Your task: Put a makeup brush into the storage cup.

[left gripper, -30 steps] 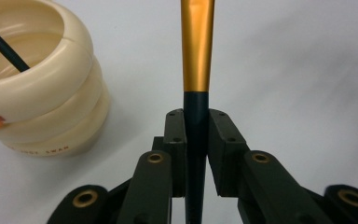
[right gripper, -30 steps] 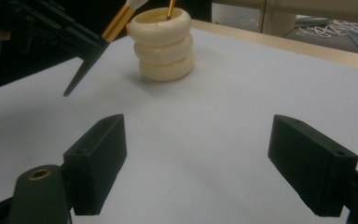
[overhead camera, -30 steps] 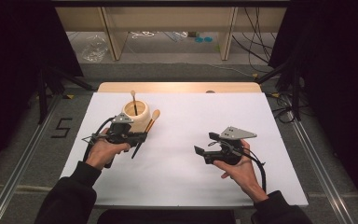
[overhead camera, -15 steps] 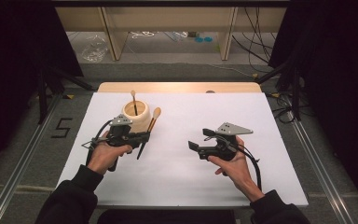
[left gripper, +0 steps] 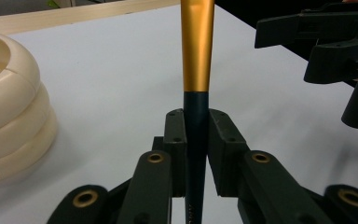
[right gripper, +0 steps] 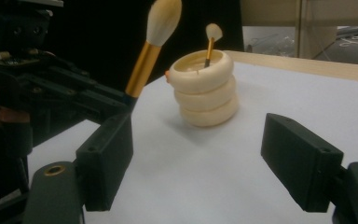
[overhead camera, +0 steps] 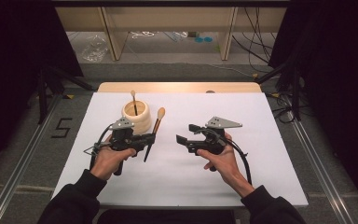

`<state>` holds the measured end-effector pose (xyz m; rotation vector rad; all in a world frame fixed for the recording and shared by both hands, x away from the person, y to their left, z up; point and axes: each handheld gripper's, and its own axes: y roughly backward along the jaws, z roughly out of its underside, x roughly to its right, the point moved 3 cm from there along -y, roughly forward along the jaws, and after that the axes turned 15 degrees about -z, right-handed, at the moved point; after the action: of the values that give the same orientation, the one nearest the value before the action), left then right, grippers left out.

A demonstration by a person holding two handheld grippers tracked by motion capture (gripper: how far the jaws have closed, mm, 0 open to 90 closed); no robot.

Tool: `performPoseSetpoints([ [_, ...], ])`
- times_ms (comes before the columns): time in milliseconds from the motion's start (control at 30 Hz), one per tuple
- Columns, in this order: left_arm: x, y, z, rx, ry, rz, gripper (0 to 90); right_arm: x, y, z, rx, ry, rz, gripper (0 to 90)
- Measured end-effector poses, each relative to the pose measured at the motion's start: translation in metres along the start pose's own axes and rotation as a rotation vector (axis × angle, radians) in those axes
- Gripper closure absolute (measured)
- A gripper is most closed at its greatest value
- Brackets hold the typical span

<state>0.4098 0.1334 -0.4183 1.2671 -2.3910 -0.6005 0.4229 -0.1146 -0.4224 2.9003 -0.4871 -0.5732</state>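
- The white table (overhead camera: 261,140) carries a cream ringed holder (overhead camera: 137,116) with one small brush (overhead camera: 134,100) standing in it.
- The left gripper (overhead camera: 149,138) has its jaws clamped on a gold-handled makeup brush (overhead camera: 157,122), upright just beside the holder.
- The right gripper (overhead camera: 186,134) faces it, empty; its jaws stand apart and have just been closing slightly.
- Likely step: carrying the brush to the holder. Next, lift it over the rim, handle down.

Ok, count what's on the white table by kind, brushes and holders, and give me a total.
Makeup brushes: 2, one held in the left gripper by its handle, one standing in the holder
Cream ringed holders: 1
Total: 3
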Motion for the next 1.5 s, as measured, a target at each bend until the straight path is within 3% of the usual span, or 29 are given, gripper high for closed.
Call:
performPoseSetpoints([
  [67, 0.003, 0.000, 0.001, 0.001, 0.003, 0.000, 78.4, 0.000, -0.005, -0.002, 0.006, 0.020, -0.013, 30.1],
  [333, 0.017, -0.001, 0.001, 0.007, -0.001, 0.029, 78.4, -0.007, -0.023, -0.008, 0.040, -0.013, -0.086, 39.7],
  [367, 0.017, -0.002, 0.001, 0.006, -0.009, 0.037, 78.4, -0.007, -0.025, -0.008, 0.040, -0.035, -0.098, 41.8],
  [500, 0.019, -0.003, 0.002, 0.005, -0.013, 0.033, 78.4, -0.008, -0.029, -0.009, 0.036, -0.032, -0.118, 45.3],
  [533, 0.019, -0.003, 0.002, 0.007, -0.008, 0.037, 78.4, -0.007, -0.031, -0.010, 0.044, -0.010, -0.117, 46.3],
  [600, 0.021, -0.004, 0.003, 0.002, -0.004, 0.042, 78.4, -0.009, -0.031, -0.010, 0.038, -0.030, -0.127, 47.4],
  [633, 0.022, -0.004, 0.003, 0.005, -0.006, 0.043, 78.4, -0.008, -0.033, -0.010, 0.042, -0.010, -0.127, 48.3],
  [733, 0.023, -0.004, 0.003, 0.007, -0.009, 0.043, 78.4, -0.010, -0.036, -0.010, 0.036, -0.047, -0.149, 51.5],
  [1200, 0.027, -0.005, 0.002, 0.018, -0.008, 0.054, 78.4, -0.008, -0.042, -0.008, 0.036, -0.061, -0.177, 67.5],
  [1333, 0.027, -0.005, 0.002, 0.021, -0.011, 0.055, 78.4, -0.008, -0.042, -0.008, 0.029, -0.092, -0.182, 71.4],
  [1367, 0.028, -0.005, 0.002, 0.022, -0.012, 0.052, 78.4, -0.007, -0.043, -0.008, 0.037, -0.074, -0.183, 72.7],
  [1500, 0.028, -0.005, 0.002, 0.026, -0.014, 0.054, 78.4, -0.009, -0.043, -0.007, 0.040, -0.110, -0.202, 76.6],
])
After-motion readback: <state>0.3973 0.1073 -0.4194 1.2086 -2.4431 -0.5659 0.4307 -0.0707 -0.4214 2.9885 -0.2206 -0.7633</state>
